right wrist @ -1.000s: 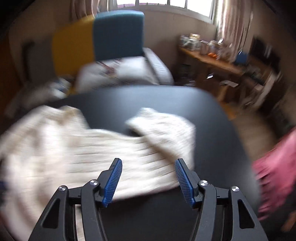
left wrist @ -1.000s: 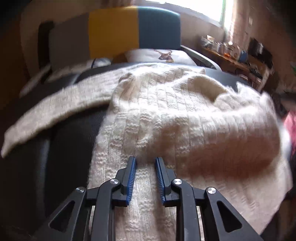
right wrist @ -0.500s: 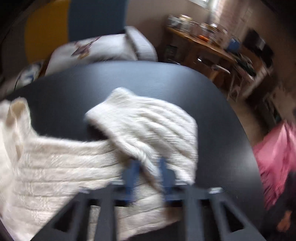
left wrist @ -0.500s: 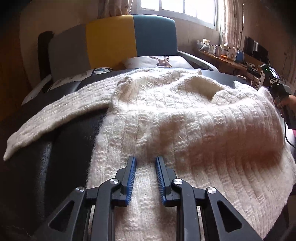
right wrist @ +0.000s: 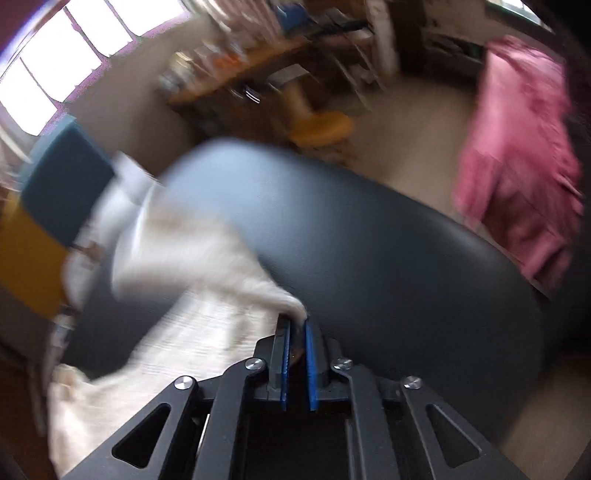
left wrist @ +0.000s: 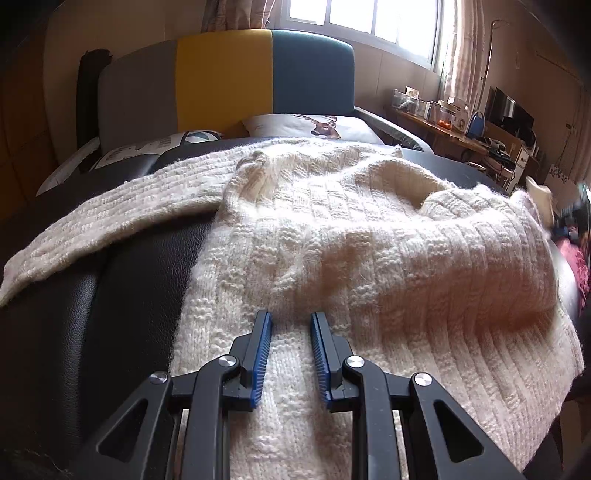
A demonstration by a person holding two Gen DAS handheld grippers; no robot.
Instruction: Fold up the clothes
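Behind the black leather worktop [left wrist: 122, 295] stands a headboard [left wrist: 225, 81] with three panels: grey, yellow and teal. Two pillows lie against it, a white one with a deer picture [left wrist: 314, 127] and a patterned one [left wrist: 155, 146] to its left. A bright window [left wrist: 365, 20] with a light curtain [left wrist: 463, 55] is above. A wooden desk [left wrist: 443, 134] along the wall carries many small things, too small to name. In the blurred right wrist view, a pink cloth [right wrist: 517, 147] is beyond the worktop edge and a yellow seat [right wrist: 321, 127] stands near the desk.
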